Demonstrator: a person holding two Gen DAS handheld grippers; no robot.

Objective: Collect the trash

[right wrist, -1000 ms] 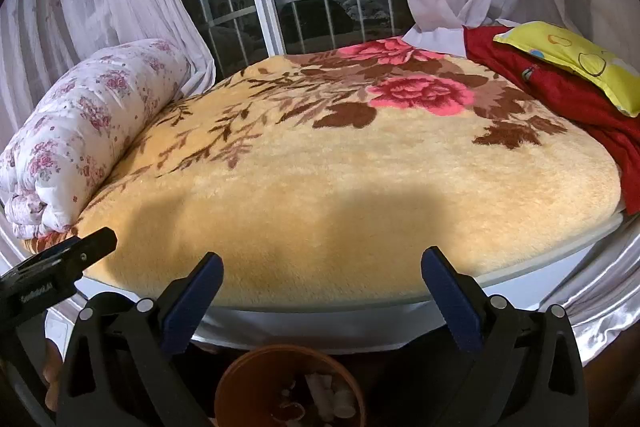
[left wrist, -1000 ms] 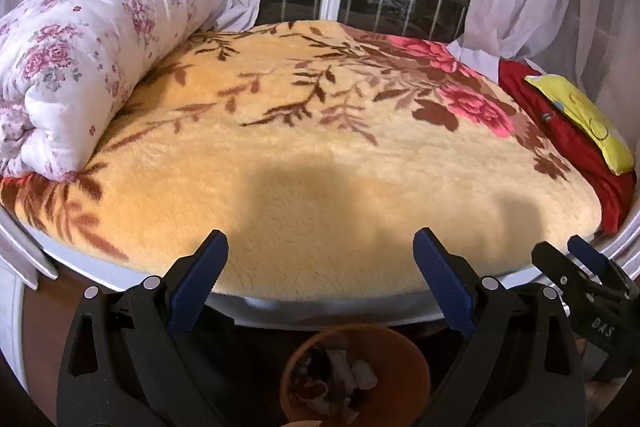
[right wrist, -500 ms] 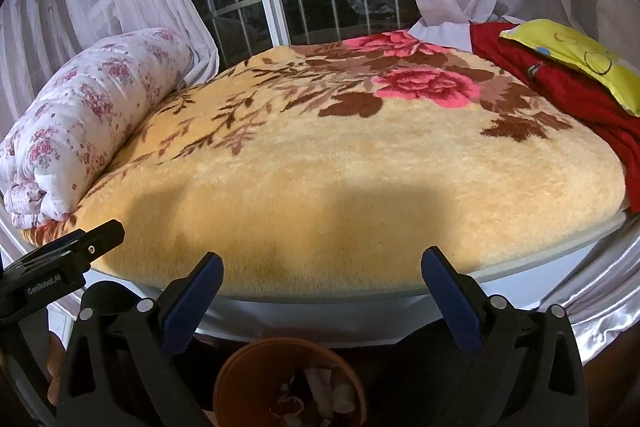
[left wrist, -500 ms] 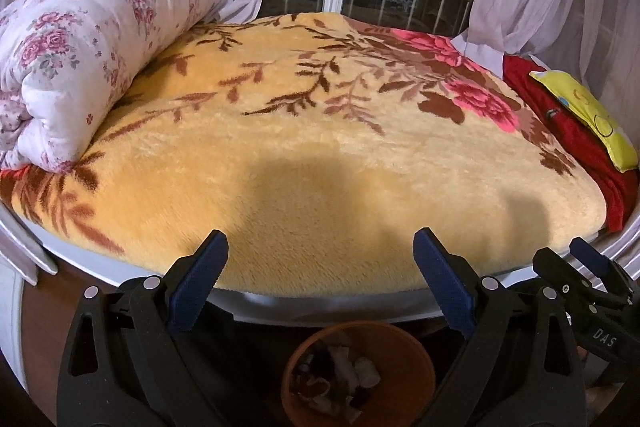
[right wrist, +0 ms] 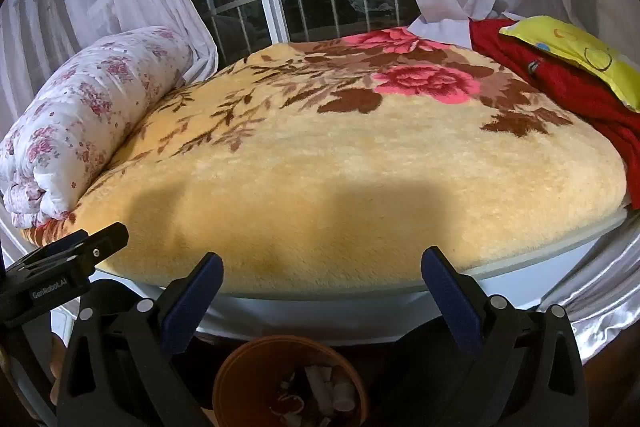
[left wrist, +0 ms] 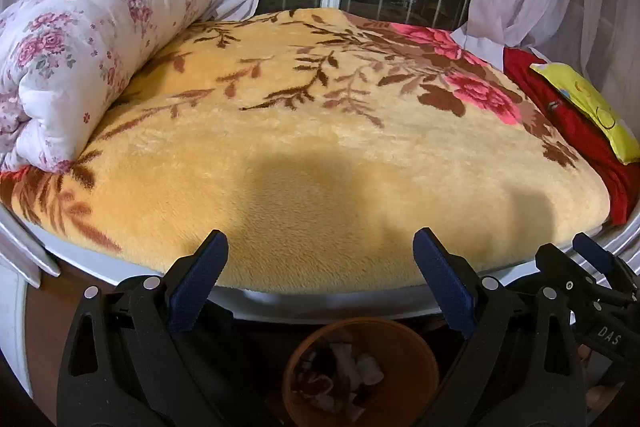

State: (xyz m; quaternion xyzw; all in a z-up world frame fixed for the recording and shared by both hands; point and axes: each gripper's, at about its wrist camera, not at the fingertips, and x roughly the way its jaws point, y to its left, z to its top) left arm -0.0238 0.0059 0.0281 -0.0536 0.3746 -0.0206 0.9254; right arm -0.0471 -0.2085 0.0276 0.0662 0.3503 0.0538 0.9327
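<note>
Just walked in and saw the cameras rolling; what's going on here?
A person holds a left gripper and a right gripper at the foot of a bed, both open and empty. Below them stands an orange bin with scraps of trash inside. No trash shows on the yellow floral blanket.

Yellow blanket [left wrist: 320, 147] with brown leaves (pink roses too), orange bin [left wrist: 412, 347].

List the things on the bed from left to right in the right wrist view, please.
Rolled floral quilt → yellow flowered blanket → red cloth → yellow pillow, which lies on the red cloth at the far right.
</note>
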